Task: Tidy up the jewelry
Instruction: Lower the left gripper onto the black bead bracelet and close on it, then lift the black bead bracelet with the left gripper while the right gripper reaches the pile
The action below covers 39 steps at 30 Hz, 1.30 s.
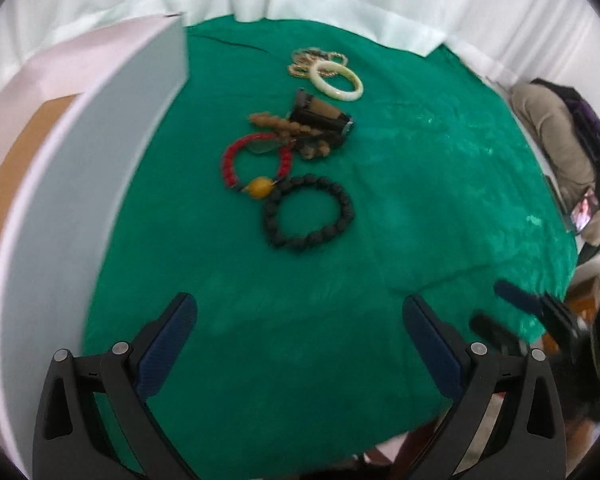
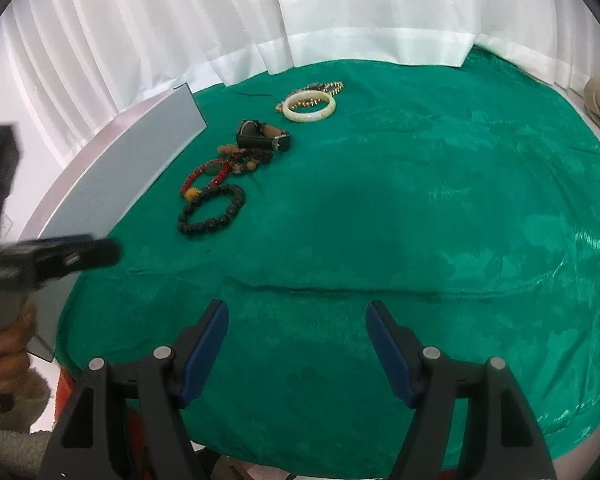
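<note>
honestly both the left gripper [image 1: 300, 320] and right gripper [image 2: 296, 320] sit wide open and empty — the black bead bracelet [image 1: 309, 211] straight ahead of the jaws looks light and floppy, so pinch across one side of the strand.

On the green-cloth-covered worktop [image 1: 420, 184], the black beaded bracelet [image 1: 309, 212] is lying at 6 o'clock, the pale jade bangle [image 1: 336, 80] at 12, and the grey flat box [image 1: 100, 152] at 9.

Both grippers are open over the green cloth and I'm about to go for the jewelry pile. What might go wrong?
1. The red bead bracelet touches the black bead bracelet and overlaps the brown beads, so lifting one may drag the others.
2. The green cloth is wrinkled; fingers scraping low could snag it.
3. The white bangle lies on the gold chain and may pull it along.
</note>
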Available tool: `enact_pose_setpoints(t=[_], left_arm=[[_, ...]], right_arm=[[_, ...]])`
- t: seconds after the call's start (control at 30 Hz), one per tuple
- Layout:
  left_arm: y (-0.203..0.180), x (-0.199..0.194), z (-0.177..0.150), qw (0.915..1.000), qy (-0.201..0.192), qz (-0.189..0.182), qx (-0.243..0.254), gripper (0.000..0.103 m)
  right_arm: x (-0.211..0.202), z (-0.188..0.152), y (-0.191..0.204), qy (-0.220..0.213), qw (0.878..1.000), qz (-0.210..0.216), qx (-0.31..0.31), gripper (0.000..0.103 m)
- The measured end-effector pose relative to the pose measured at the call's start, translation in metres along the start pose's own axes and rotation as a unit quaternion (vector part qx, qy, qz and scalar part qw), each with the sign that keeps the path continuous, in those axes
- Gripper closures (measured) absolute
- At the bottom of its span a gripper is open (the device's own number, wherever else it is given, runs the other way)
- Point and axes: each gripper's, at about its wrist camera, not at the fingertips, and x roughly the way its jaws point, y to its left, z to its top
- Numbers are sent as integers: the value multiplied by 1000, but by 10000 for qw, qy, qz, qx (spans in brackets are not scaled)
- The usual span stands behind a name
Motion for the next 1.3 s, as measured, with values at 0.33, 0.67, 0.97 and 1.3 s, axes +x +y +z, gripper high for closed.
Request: enact_pose_setpoints(t=[0.33,0.67,0.97,1.3], left_arm=[[-20,84,40,9951,202,894,381,1],[-10,56,23,9977,-25,552,394,80],[17,39,-4,9989,140,425,109,81],[51,20,-31,9986,100,427,-286,81]], right_arm=[[-5,-4,-3,-60,9999,86,16,30],[6,-3,-12,43,9998,97,155,30],[6,-1,-9,66,9999,45,115,30],[9,-4,6,160,9998,132,-36,30]])
